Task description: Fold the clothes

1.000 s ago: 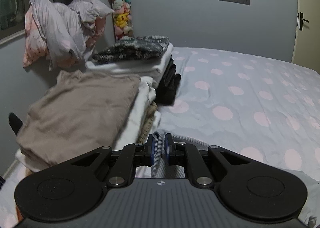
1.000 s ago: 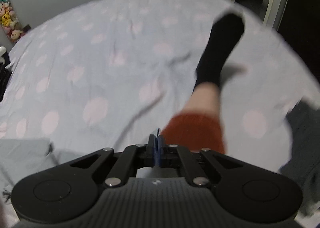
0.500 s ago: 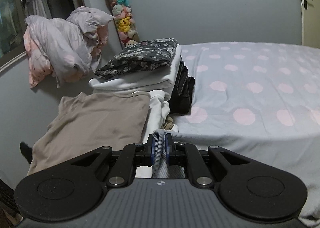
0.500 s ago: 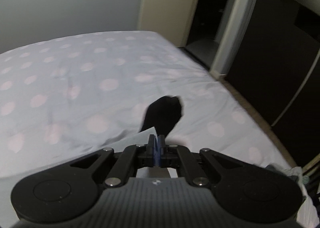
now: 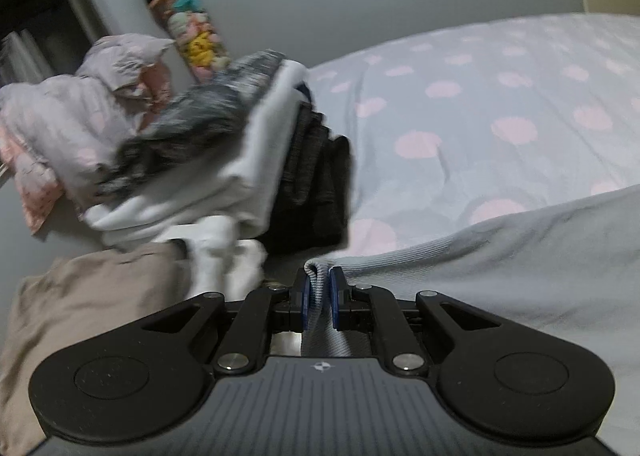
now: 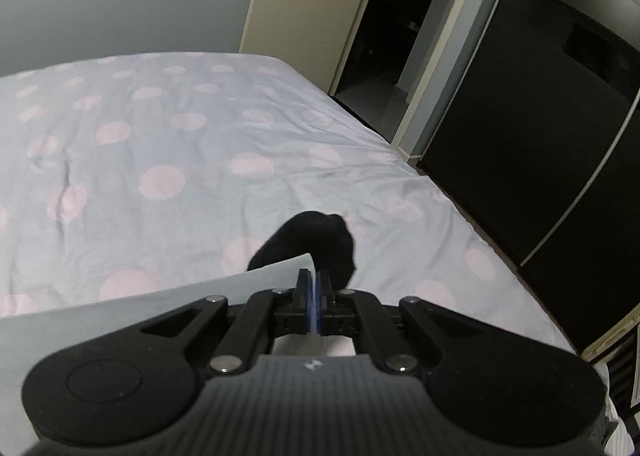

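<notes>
Right now the pale grey-blue garment (image 5: 520,256) hangs stretched between my two claws, lifted above the bed (image 6: 160,144). My left claw (image 5: 319,296) is clenched on a ribbed edge of it, a thick bunch of cloth pinched between the blue pads, and from there the cloth runs off to the right of the claw in a taut line. My right claw (image 6: 314,296) is clenched on another corner, a thin flat layer this time, with the cloth spreading away to the left of that claw.

Judging by this, I am holding the piece by two ends of one edge, either to spread it flat or to carry a fold over; the pictures do not settle which. To do it well I would keep both grips firm, hold the two claws level so the edge stays straight, and keep even tension so the cloth does not sag or twist in the middle.

Just ahead of the right claw a dark sock-covered foot (image 6: 312,244) rests on the bed, so I would keep the hanging cloth from catching on it. Ahead and to the left of the left claw stand stacks of folded clothes (image 5: 224,160), with a tan piece (image 5: 92,304) nearest; the left view is blurred.
</notes>
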A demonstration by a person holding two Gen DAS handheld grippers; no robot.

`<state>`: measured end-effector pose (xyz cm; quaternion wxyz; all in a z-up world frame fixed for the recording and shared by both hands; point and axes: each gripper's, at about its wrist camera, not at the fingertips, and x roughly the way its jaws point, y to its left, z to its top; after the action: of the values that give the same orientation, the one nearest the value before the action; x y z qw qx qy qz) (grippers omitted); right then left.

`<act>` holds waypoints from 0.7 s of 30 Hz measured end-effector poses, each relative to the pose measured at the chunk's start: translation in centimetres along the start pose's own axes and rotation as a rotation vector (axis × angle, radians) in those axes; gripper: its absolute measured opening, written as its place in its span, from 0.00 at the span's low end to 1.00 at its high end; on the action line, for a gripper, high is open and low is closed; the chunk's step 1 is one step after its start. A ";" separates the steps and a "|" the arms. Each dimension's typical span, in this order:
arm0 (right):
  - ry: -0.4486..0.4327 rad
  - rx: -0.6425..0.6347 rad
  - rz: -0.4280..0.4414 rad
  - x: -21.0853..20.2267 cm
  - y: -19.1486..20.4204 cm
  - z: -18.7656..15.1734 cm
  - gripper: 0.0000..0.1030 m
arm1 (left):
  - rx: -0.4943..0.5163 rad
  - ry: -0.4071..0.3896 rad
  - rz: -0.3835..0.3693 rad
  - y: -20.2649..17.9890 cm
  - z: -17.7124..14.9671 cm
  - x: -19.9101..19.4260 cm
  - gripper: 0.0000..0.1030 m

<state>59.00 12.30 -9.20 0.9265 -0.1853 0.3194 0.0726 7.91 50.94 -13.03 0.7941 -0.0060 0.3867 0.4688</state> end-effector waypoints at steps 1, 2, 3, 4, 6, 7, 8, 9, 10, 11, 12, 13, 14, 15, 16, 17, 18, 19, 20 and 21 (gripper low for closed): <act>0.000 -0.010 -0.005 0.5 0.5 0.0 0.02 | 0.002 0.004 -0.006 -0.3 -0.1 0.4 0.12; -0.001 -0.016 -0.008 0.8 0.8 0.1 0.02 | 0.004 0.008 -0.013 -0.5 -0.2 0.9 0.13; 0.000 -0.018 -0.007 1.0 1.0 0.1 0.02 | 0.006 0.012 -0.019 -0.8 -0.3 1.3 0.19; 0.001 -0.020 -0.006 1.2 1.3 0.1 0.02 | 0.008 0.016 -0.025 -1.0 -0.4 1.8 0.22; 0.004 -0.025 -0.016 1.4 1.6 0.0 0.03 | 0.011 0.024 -0.038 -1.5 -0.7 2.7 0.31; 0.002 -0.031 -0.035 1.6 1.8 0.1 0.04 | 0.013 0.028 -0.044 -1.8 -0.8 3.1 0.33; -0.001 -0.035 -0.050 1.5 2.0 0.1 0.06 | 0.015 0.030 -0.049 -1.9 -0.9 3.4 0.39; 0.000 -0.033 -0.056 1.4 1.8 0.1 0.14 | 0.015 0.023 -0.052 -1.6 -1.1 2.7 0.48; -0.001 -0.024 -0.057 1.2 1.5 0.1 0.18 | 0.014 0.016 -0.056 -1.2 -1.3 2.0 0.51; -0.002 -0.015 -0.056 0.8 1.1 0.0 0.18 | 0.007 0.008 -0.063 -0.8 -1.6 1.2 0.53; -0.003 -0.008 -0.052 0.3 0.8 -0.2 0.18 | 0.000 0.003 -0.071 -0.5 -1.8 0.5 0.53; -0.004 -0.002 -0.047 -0.1 0.5 -0.4 0.18 | -0.009 0.001 -0.088 -0.1 -2.1 -0.6 0.53; -0.002 0.004 -0.041 -0.6 0.1 -0.7 0.18 | -0.019 0.002 -0.105 0.3 -2.4 -1.5 0.53; 0.002 0.009 -0.037 -1.0 -0.3 -1.0 0.18 | -0.027 0.007 -0.125 0.7 -2.7 -2.4 0.54; 0.007 0.018 -0.028 -1.6 -0.7 -1.5 0.20 | -0.030 0.017 -0.157 1.0 -3.3 -3.4 0.55; 0.012 0.029 -0.017 -2.3 -1.2 -2.1 0.21 | -0.032 0.026 -0.187 1.3 -3.9 -4.5 0.55; 0.017 0.039 -0.006 -3.0 -1.7 -2.7 0.21 | -0.030 0.037 -0.210 1.4 -4.6 -5.3 0.56; 0.022 0.046 0.004 -3.7 -2.4 -3.5 0.21 | -0.028 0.048 -0.232 1.6 -5.3 -6.1 0.56; 0.028 0.052 0.015 -4.4 -3.0 -4.4 0.21 | -0.029 0.066 -0.248 1.6 -6.0 -6.8 0.56; 0.033 0.060 0.030 -5.2 -3.7 -5.2 0.22 | -0.036 0.088 -0.269 1.8 -6.9 -7.4 0.56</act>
<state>52.91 6.80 -8.70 0.9250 -0.1536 0.3395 0.0739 0.48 43.89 -12.65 0.8317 -0.0924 0.4085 0.3644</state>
